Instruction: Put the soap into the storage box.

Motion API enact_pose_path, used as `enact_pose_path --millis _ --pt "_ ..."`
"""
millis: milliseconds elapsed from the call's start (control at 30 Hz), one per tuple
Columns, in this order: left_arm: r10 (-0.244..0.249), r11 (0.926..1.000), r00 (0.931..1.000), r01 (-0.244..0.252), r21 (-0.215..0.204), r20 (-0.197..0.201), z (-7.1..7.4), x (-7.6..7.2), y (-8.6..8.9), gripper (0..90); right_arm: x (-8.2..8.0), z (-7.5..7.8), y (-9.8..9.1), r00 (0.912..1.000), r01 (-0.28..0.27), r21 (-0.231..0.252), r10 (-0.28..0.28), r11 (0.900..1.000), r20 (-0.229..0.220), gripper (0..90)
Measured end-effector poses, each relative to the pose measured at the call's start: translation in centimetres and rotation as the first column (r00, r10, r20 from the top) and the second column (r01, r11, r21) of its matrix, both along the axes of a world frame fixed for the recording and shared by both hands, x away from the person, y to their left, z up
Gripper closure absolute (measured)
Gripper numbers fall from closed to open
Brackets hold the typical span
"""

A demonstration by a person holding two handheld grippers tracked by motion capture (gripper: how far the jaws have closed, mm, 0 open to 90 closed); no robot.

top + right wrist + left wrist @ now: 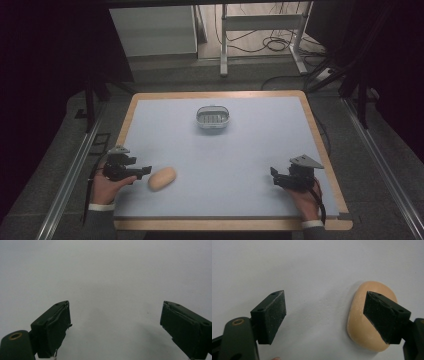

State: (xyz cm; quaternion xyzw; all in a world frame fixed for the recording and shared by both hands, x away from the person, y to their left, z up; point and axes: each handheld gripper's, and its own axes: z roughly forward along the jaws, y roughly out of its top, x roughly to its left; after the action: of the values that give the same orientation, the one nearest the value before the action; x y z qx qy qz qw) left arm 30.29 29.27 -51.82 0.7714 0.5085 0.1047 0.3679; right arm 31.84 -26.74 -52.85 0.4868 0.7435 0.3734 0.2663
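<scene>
High view: a tan bread roll [162,178] lies on the pale table [225,165] just beside the left gripper [146,170]; the right gripper [274,175] rests well apart; a small grey basket [212,117] stands far back. Left gripper view: jaws spread, one overlapping the roll [362,322], nothing clamped. Right gripper view: jaws apart over bare table [112,277].

We see a tan, rounded bread roll [162,178] lying lower left of centre and a small grey basket [213,118] upper centre.
</scene>
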Motion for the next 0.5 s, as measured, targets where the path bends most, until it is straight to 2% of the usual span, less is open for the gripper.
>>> enact_pose_path --millis 200,400,500 --pt "0.001 1.0 0.9999 -0.001 0.004 0.012 0.2 -0.4 0.13 18.8 0.05 -0.02 -0.01 0.9999 -0.009 0.001 0.009 1.0 -0.006 9.9" --pt "-0.002 1.0 0.9998 0.002 0.006 0.017 0.49 -0.51 0.05 18.9 -0.16 0.01 -0.09 0.9997 0.018 0.0 -0.018 0.9998 0.015 9.8" --pt "0.002 0.9998 0.9999 -0.002 0.019 0.015 0.36 -0.23 -0.14 18.9 -0.16 0.02 -0.24 0.9995 0.028 0.015 -0.028 0.9995 0.015 9.8"
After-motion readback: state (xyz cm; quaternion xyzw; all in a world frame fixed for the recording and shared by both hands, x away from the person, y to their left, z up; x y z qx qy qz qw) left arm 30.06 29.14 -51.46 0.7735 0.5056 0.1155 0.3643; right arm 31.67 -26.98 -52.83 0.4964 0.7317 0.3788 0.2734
